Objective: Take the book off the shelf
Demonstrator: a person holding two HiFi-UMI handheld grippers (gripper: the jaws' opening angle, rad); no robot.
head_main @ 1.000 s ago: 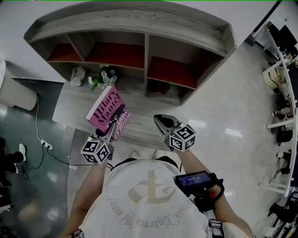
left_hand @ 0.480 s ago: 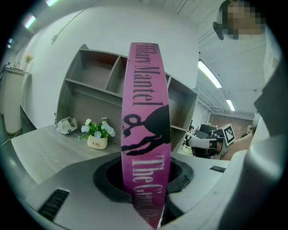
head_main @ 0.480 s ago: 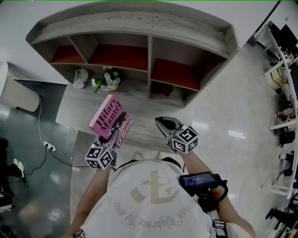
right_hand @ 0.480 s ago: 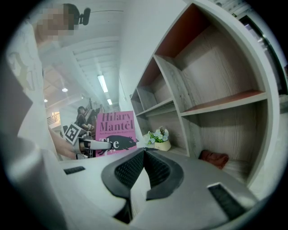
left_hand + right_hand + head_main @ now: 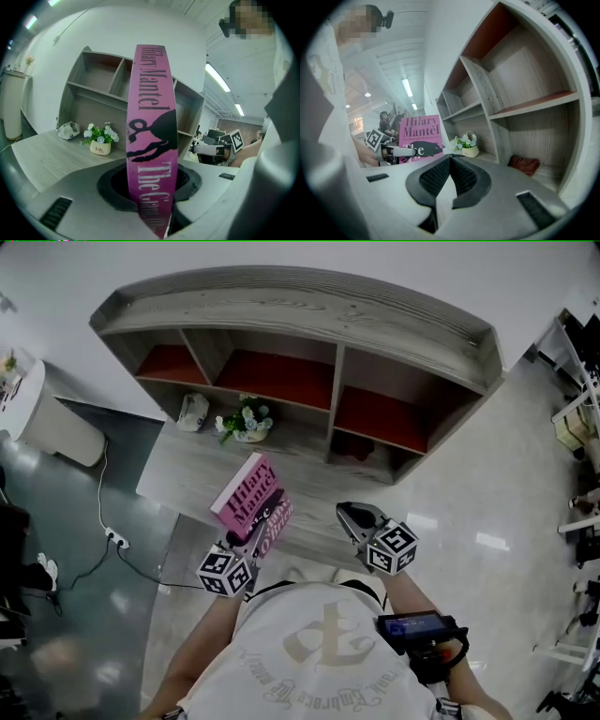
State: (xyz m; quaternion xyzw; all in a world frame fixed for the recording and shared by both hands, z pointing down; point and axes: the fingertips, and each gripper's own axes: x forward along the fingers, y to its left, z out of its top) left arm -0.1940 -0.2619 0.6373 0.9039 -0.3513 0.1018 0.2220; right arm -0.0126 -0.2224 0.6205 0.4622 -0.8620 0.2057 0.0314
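We hold a pink paperback book (image 5: 246,501) with black lettering in our left gripper (image 5: 151,197), whose jaws are clamped on its lower edge. The spine stands upright toward that gripper's camera, and the name Hilary Mantel runs down it. The book is off the shelf and in the air above the front part of the grey wood-grain tabletop (image 5: 187,474), clear of the grey wooden shelf unit (image 5: 309,324) with red-lined compartments that stands at the tabletop's far side.

Our right gripper (image 5: 449,159) hangs just beside the book on its right, with its jaws closed tip to tip and nothing between them.

A small white pot of pale flowers (image 5: 246,420) sits on the tabletop in front of the shelf unit's lower middle compartment, with a crumpled white object (image 5: 192,411) near it on the left. A dark red cloth (image 5: 524,165) lies in the lower right compartment.
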